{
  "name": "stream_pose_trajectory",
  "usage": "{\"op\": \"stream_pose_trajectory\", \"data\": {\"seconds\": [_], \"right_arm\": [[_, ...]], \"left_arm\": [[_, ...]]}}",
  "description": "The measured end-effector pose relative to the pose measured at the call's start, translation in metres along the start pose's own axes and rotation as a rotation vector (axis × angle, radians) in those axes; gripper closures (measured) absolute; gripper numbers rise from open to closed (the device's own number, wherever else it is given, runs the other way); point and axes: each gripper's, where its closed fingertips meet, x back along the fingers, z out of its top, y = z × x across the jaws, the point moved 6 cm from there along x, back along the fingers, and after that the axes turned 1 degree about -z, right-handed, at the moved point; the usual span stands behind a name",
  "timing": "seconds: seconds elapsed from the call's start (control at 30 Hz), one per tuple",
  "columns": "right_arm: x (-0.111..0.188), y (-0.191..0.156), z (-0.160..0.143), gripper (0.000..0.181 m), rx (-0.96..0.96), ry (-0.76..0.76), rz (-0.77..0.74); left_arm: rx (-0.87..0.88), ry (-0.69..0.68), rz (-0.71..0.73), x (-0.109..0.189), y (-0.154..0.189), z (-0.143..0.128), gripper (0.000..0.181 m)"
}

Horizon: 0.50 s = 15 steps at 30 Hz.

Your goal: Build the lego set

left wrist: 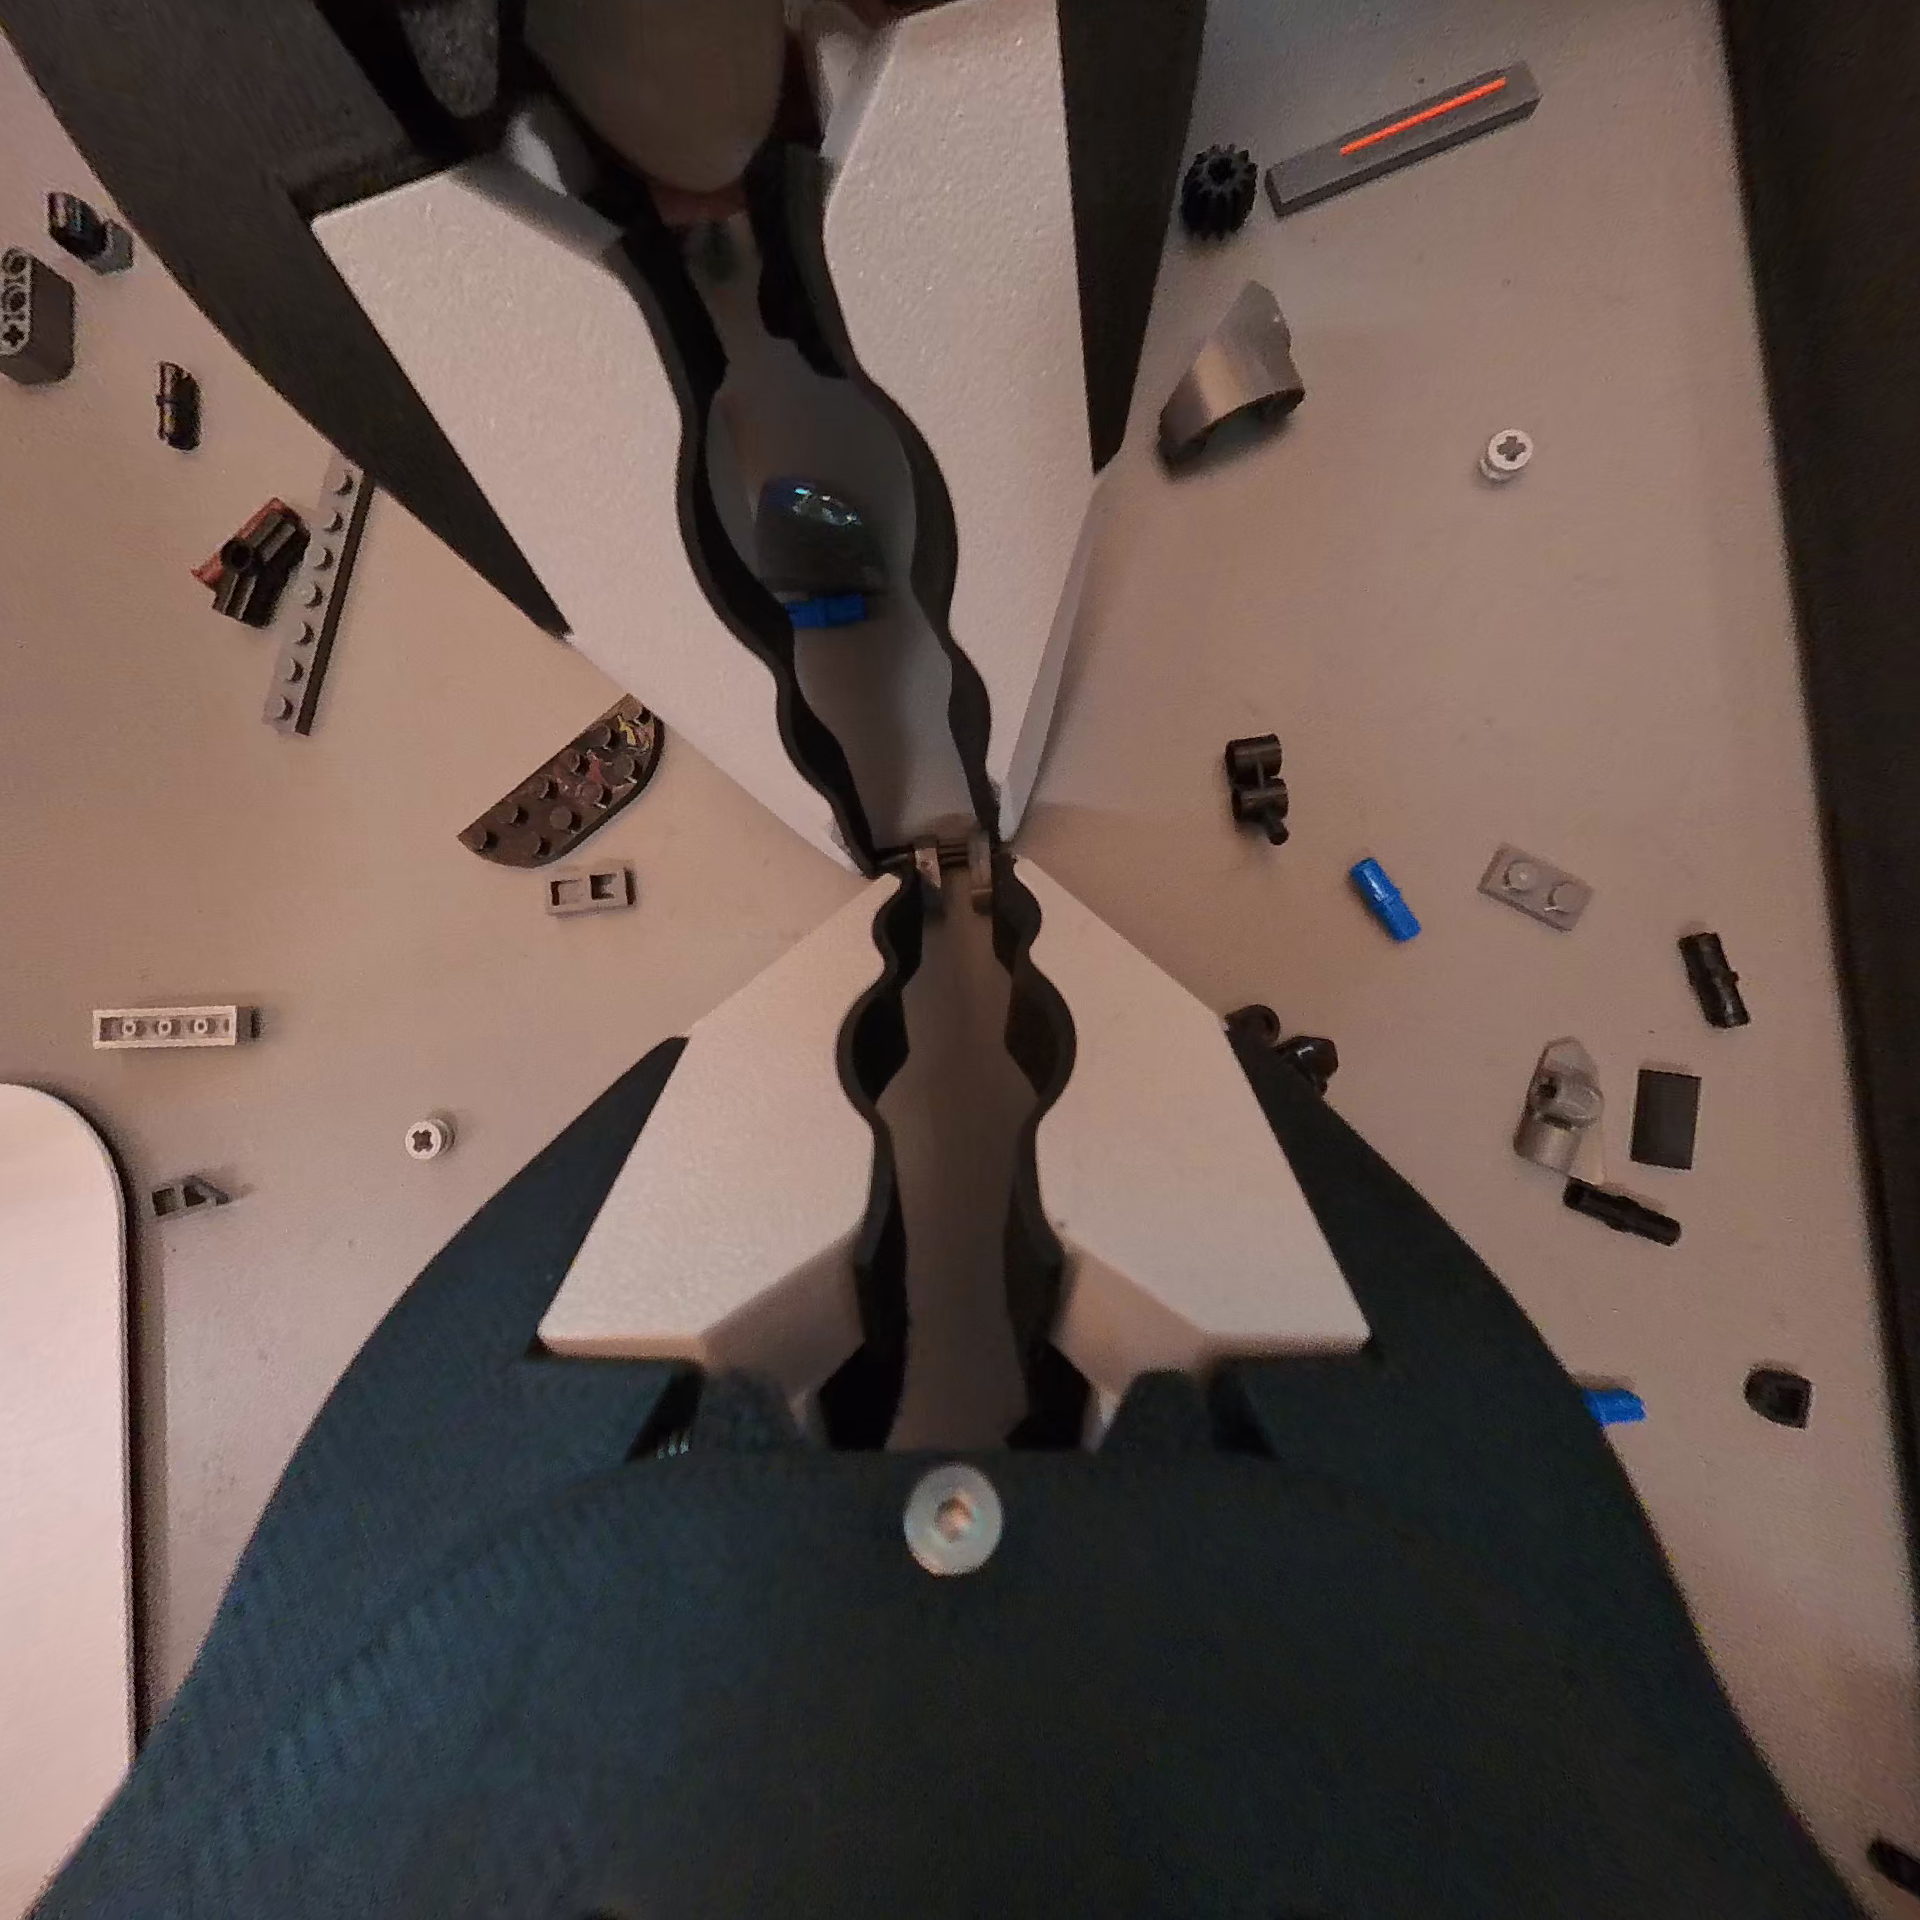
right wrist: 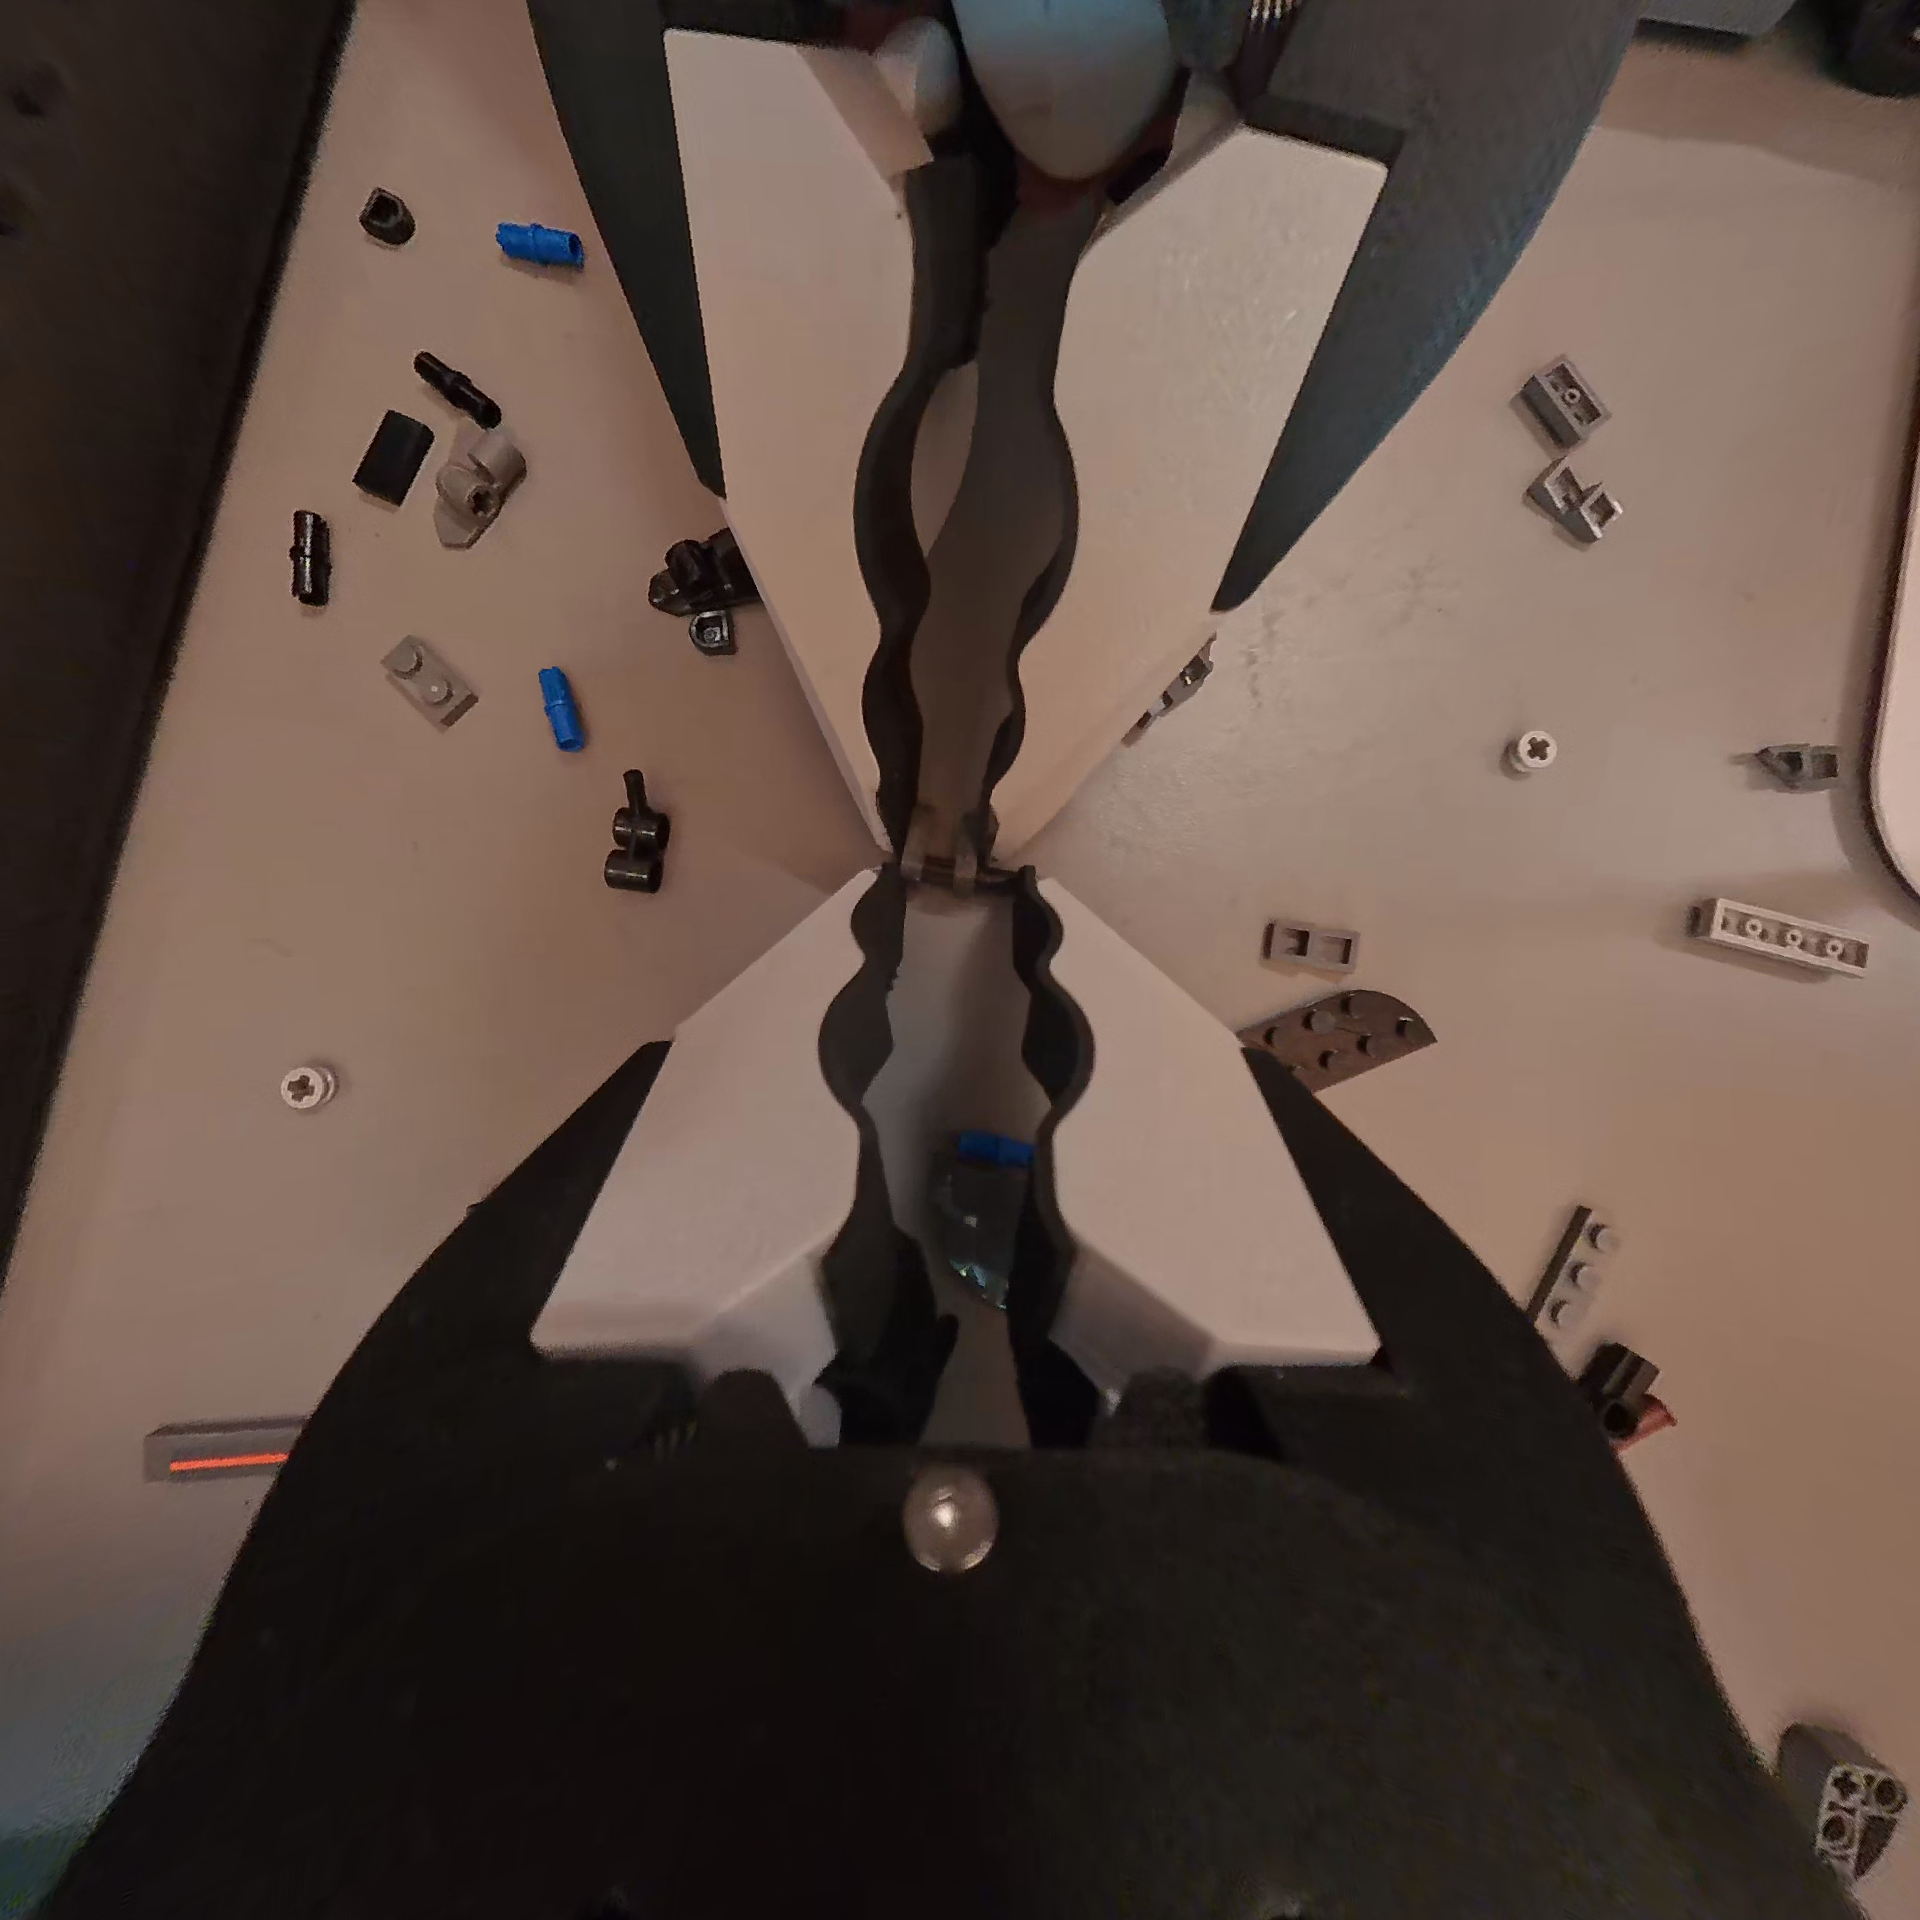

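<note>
Grey plastic, tiny and stiff: small lego piece [left wrist: 951, 864] pinched tip to tip above the table [left wrist: 1351, 623], left gripper [left wrist: 948, 891] and right gripper [right wrist: 948, 883] both clamped on it. Likely light, slick; best held by flat sides, squeezed gently.

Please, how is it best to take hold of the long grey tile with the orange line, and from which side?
Grip the long grey tile across its narrow width, near its middle, coming from straight above. It lies flat on the table, so only its two long edges offer faces for the fingers. Mind the black gear lying beside one end.
</note>
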Motion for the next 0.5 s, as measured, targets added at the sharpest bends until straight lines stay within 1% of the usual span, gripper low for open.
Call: {"op": "stream_pose_trajectory", "data": {"seconds": [0.37,0.43,0.5], "right_arm": [[0.0001,0.0027,-0.0004,0.163,0.016,0.001,0.04],[0.0003,0.0027,-0.0003,0.168,0.018,-0.004,0.046],[0.0002,0.0026,0.0,0.168,0.014,-0.008,0.044]], "left_arm": [[-0.015,-0.001,-0.023,0.0001,-0.0019,0.0001,0.17],[-0.021,-0.004,-0.027,0.0,-0.0016,-0.0001,0.175],[-0.02,-0.004,-0.027,0.0,-0.0016,0.0,0.175]]}}
